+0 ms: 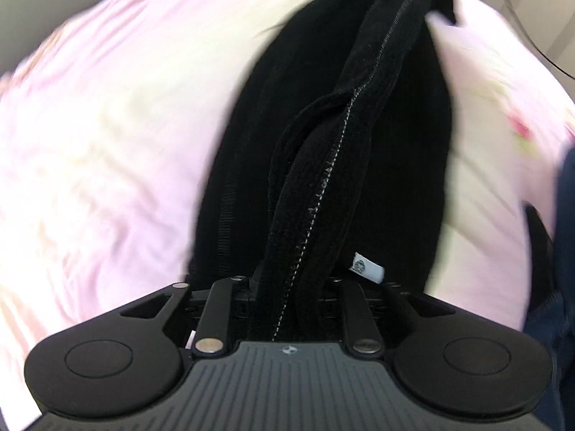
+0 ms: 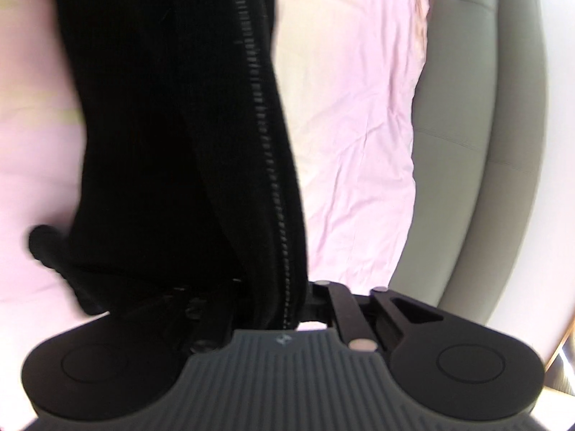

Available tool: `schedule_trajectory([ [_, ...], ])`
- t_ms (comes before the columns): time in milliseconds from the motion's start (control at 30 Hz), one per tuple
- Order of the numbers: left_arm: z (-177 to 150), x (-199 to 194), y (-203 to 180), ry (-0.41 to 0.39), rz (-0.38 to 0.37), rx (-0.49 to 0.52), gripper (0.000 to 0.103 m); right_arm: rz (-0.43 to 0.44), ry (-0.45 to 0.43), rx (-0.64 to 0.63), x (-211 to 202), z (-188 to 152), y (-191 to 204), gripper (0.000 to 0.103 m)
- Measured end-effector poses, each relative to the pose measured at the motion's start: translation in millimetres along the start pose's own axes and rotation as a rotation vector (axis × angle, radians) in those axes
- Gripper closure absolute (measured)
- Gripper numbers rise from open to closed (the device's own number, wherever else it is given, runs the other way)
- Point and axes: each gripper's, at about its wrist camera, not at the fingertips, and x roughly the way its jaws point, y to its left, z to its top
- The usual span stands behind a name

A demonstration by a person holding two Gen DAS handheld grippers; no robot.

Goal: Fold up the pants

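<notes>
I have the black ribbed-knit pants [image 1: 323, 186] hanging from both claws above the pink sheet-covered bed [image 1: 107, 125], lifted so the cloth drapes straight for a fold. My left claw [image 1: 291, 287] is nearly closed, pinching a stitched seam edge beside the small white label [image 1: 368, 267]. My right claw [image 2: 273, 305] looks closed on a thick bunch of the same fabric, though the cloth hides its fingers. A grey upholstered headboard [image 2: 485, 143] borders the bed.

Black pants [image 1: 323, 186] — soft ribbed fabric, pale-stitched seam, small white tag — hang bunched, lifted over pink bedding.
</notes>
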Motion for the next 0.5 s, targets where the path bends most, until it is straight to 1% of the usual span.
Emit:
schedule_trajectory([
  [33,2.7,12.0,14.5,0.013,0.014,-0.057,0.07,0.017,0.03,0.045,26.2,11.5,-11.6,0.082],
  [67,4.4,25.0,28.8,0.028,0.03,-0.12,0.06,0.065,0.075,0.106,52.0,22.1,-22.3,0.081],
  [100,4.5,39.2,41.6,0.052,0.063,-0.19,0.052,0.096,0.118,0.132,75.0,29.4,-21.7,0.07],
  [133,3.1,49.3,48.5,0.065,0.101,-0.229,0.043,0.087,0.146,0.123,93.2,34.4,-18.3,0.048],
  [167,0.2,56.8,52.5,0.074,0.134,-0.246,0.035,0.067,0.157,0.116,106.4,35.8,-13.3,0.039],
  [200,-3.6,61.7,54.0,0.063,0.144,-0.261,0.031,0.061,0.156,0.117,115.8,33.1,-9.4,0.036],
  [267,-11.5,65.0,54.4,0.03,0.145,-0.262,0.02,0.083,0.162,0.17,127.7,13.1,-6.3,0.036],
  [300,-16.4,65.8,54.5,0.014,0.146,-0.267,0.018,0.074,0.168,0.183,130.2,4.6,-4.5,0.03],
  [333,-21.3,66.4,55.9,-0.003,0.147,-0.282,0.013,0.047,0.168,0.191,129.8,-2.6,-2.2,0.026],
  [367,-25.3,67.3,58.6,-0.016,0.148,-0.308,0.007,0.034,0.17,0.225,127.6,-6.4,-2.2,0.026],
  [433,-31.2,69.3,63.9,-0.034,0.145,-0.345,0.002,0.022,0.162,0.356,115.9,-12.3,-7.9,0.025],
  [500,-35.6,72.3,65.0,-0.046,0.144,-0.356,0.001,0.011,0.114,0.502,92.2,-19.4,-14.1,0.025],
])
